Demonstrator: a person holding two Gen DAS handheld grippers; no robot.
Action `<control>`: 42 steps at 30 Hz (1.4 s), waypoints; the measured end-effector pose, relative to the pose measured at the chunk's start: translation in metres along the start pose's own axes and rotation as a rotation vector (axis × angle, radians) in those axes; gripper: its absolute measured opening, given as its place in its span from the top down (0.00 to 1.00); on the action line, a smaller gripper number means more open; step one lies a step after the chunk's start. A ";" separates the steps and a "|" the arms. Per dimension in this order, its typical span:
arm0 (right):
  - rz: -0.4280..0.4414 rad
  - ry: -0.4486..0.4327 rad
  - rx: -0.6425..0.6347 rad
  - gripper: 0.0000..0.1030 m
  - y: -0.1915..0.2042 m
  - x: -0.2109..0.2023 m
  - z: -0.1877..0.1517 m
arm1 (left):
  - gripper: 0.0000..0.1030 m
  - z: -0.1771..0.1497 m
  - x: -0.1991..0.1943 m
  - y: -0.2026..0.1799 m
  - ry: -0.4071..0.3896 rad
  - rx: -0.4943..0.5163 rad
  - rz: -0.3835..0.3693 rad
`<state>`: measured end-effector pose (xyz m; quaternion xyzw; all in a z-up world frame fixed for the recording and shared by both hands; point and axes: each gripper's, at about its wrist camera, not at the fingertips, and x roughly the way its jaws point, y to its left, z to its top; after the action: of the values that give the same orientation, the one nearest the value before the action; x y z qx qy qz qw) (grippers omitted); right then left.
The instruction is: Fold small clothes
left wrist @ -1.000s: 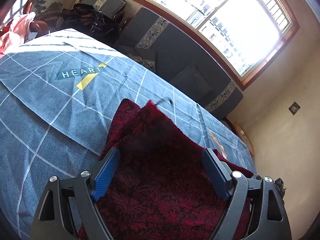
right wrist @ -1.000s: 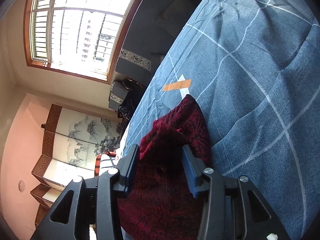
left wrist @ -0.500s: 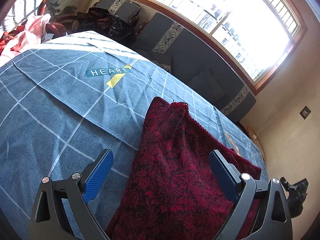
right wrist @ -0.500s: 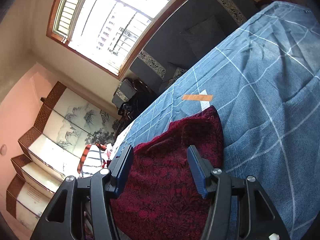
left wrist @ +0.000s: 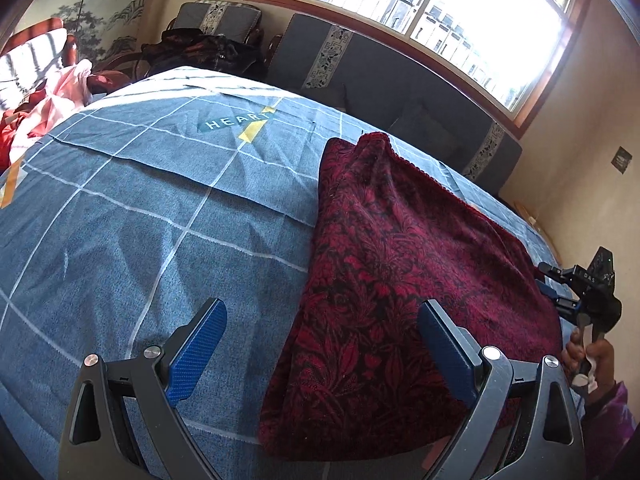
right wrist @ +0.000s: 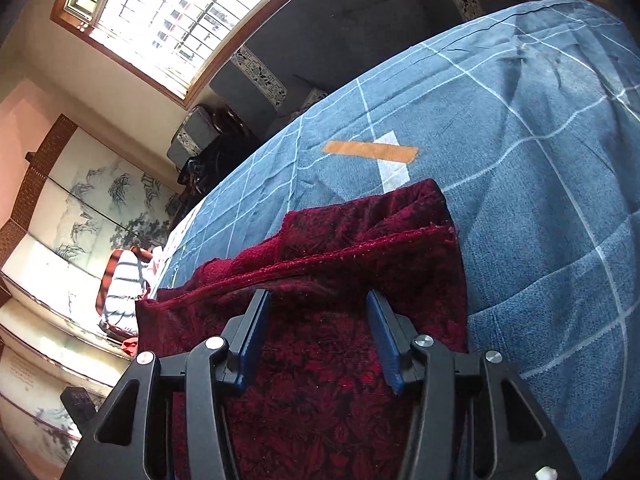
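Observation:
A dark red patterned garment [left wrist: 400,288] lies folded on the blue checked bedspread [left wrist: 140,220]. My left gripper [left wrist: 320,332] is open and empty, above the garment's near left edge, one finger over the bedspread and one over the cloth. My right gripper [right wrist: 316,320] is open above the garment [right wrist: 340,380], with nothing between its fingers. It also shows in the left wrist view [left wrist: 580,292] at the garment's right edge, held by a hand.
A pile of pink, red and striped clothes [left wrist: 36,92] lies at the bed's far left. A dark sofa [left wrist: 392,96] stands under the window behind the bed. An orange tape strip [right wrist: 370,151] is stuck on the bedspread beyond the garment.
Both grippers have pulled back and up from the garment. It was lifted and bunched close to the fingers before and now lies flat and folded on the bed.

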<state>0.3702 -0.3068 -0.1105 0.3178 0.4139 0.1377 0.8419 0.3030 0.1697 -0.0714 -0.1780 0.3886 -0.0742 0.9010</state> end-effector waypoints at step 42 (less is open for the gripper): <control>-0.141 0.031 -0.249 0.88 -0.008 -0.120 -0.125 | 0.88 -0.035 -0.026 0.003 0.170 0.168 -0.045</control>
<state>0.1982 -0.3193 -0.0992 0.1786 0.4278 0.1334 0.8760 0.2599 0.1704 -0.0777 -0.1034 0.4521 -0.1414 0.8746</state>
